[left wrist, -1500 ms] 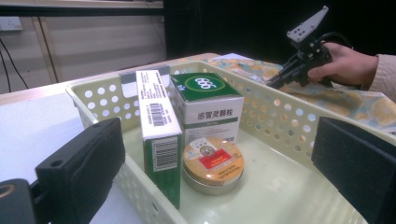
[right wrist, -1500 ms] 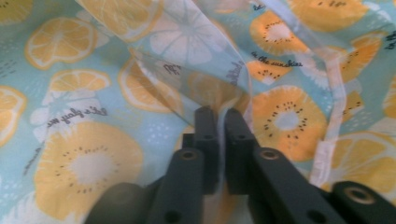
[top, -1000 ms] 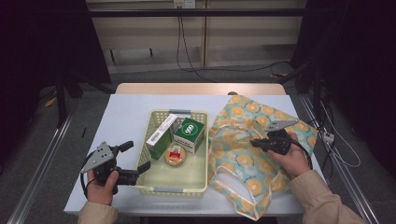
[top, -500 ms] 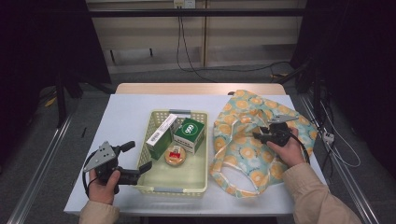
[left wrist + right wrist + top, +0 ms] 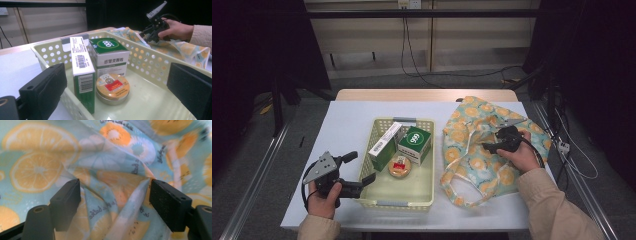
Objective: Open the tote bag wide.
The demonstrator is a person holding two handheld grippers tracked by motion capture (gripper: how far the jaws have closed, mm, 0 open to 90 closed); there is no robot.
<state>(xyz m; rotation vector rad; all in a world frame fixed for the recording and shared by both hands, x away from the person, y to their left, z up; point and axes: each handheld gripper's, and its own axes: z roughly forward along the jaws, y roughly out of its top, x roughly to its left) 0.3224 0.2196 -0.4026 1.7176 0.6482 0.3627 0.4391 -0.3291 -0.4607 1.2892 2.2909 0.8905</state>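
I am working the fabric bag point(image 5: 482, 145) with my right gripper point(image 5: 491, 145), and its jaws have just been opening: they are standing wide now, released, with a raised fold of the orange-printed cloth point(image 5: 130, 202) sitting between the pads but not pinched. I judge this as the step of letting the bag go after arranging it on the table, ahead of loading it. The bag is lying crumpled directly under and ahead of those jaws, its strap point(image 5: 462, 192) trailing back toward my side.

My left gripper point(image 5: 354, 172) is hovering with its jaws spread, gripping nothing; the near wall of the pale basket point(image 5: 394, 204) is lying between them. Just beyond those jaws are standing a tall green-and-white box point(image 5: 81, 72) and a green-topped carton point(image 5: 108, 56), with a round tin point(image 5: 112, 88) lying flat in front of the carton.

Next, I think I am going to need a fresh bite on the bag's rim to hold the mouth open, while the left reaches for one basket item.

The table point(image 5: 347, 125) is wearing a plain white sheet. Behind it the room is dim, with pale panels and hanging cables point(image 5: 404, 37).
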